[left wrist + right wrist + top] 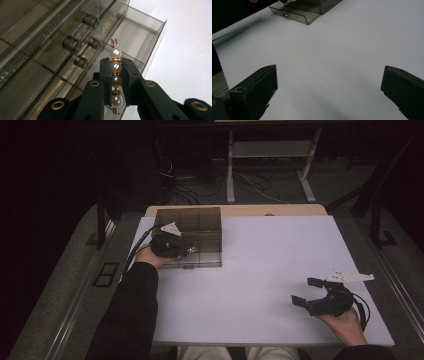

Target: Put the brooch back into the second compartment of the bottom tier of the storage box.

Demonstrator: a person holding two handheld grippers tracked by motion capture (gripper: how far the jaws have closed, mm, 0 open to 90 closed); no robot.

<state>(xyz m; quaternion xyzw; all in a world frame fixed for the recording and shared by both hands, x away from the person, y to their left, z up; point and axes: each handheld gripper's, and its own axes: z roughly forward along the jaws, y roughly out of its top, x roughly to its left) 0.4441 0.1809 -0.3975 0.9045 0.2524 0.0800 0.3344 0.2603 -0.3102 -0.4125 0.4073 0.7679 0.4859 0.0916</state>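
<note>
Currently a short bar of pearl beads (115,76) with gold spacers is clamped between the jaws of the left gripper (116,75), which are closed tight on its middle. The bar is held upright along the jaws, with one pearl and a small copper loop standing clear above the fingertips and another pearl showing below. It is held just over a smoky transparent drawer box (192,236) that is set at the far left part of the white table (260,270). One drawer (136,41) of the box is pulled out, and its small cylindrical knobs (82,47) are seen close beside the beads. In the high view the left gripper (186,251) is seen lying against the front of the box, borne by a dark-sleeved arm. The right gripper (307,292) is rested on the near right part of the table, well apart from the box, with its jaws spread wide and nothing between them.
</note>
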